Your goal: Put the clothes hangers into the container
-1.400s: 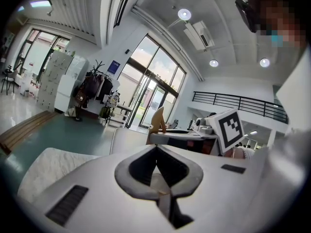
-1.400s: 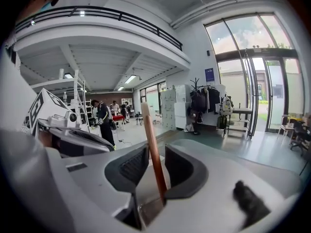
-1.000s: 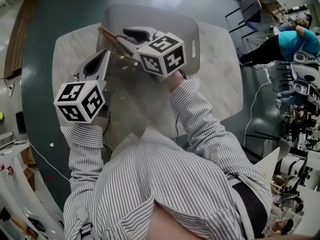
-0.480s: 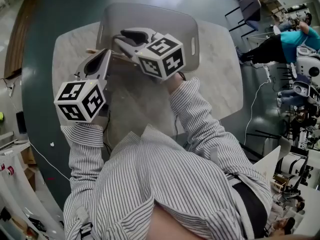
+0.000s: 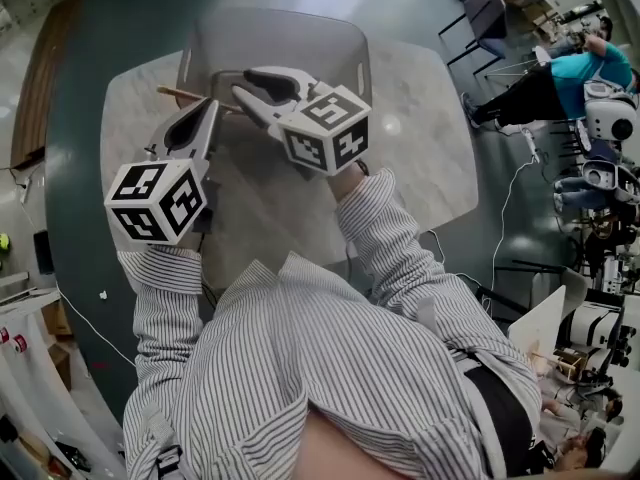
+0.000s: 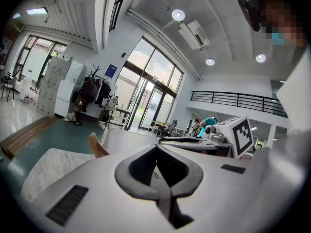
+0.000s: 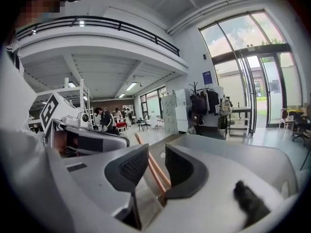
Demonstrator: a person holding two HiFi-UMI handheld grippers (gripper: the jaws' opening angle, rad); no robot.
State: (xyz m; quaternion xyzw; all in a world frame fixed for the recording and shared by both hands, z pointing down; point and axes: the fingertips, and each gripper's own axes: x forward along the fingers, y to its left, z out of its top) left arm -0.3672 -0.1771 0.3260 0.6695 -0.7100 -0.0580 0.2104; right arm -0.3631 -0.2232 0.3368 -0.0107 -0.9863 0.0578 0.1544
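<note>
We are looking down on a pale table point(image 5: 425, 138), and our own striped shirt point(image 5: 330, 368) and sleeves are covering its whole 6 o'clock half. At the table's 12 o'clock edge a grey container point(image 5: 290, 33) is standing. Its near wall is partly hidden behind the right gripper point(image 5: 243, 86) and that gripper's marker cube.

The left gripper point(image 5: 205, 108) is hovering at 9 o'clock from the right one, just outside the container's near-left corner. In the left gripper view point(image 6: 156, 149) its jaws are meeting at the tips. We cannot tell whether anything thin is pinched in the small opening behind them.

The right gripper point(image 7: 156, 152) is clamping a wooden hanger point(image 7: 154, 174), whose two thin bars are running between the ribbed pads. From above, only one bare end of the hanger point(image 5: 185, 95) is showing. It is pointing toward 9 o'clock across the container's left wall and passing just beyond the left gripper's tip. The rest of it, hook included, is lying out of sight under the gripper. The same end point(image 6: 97, 145) is poking up at 10 o'clock of the left jaws.

Well apart from the table, a wooden bench point(image 5: 35, 78) is lying at 10 o'clock. A chair point(image 5: 495, 13) is standing at 1 o'clock, and a white cable point(image 5: 510, 198) is trailing over the floor at 3 o'clock.
</note>
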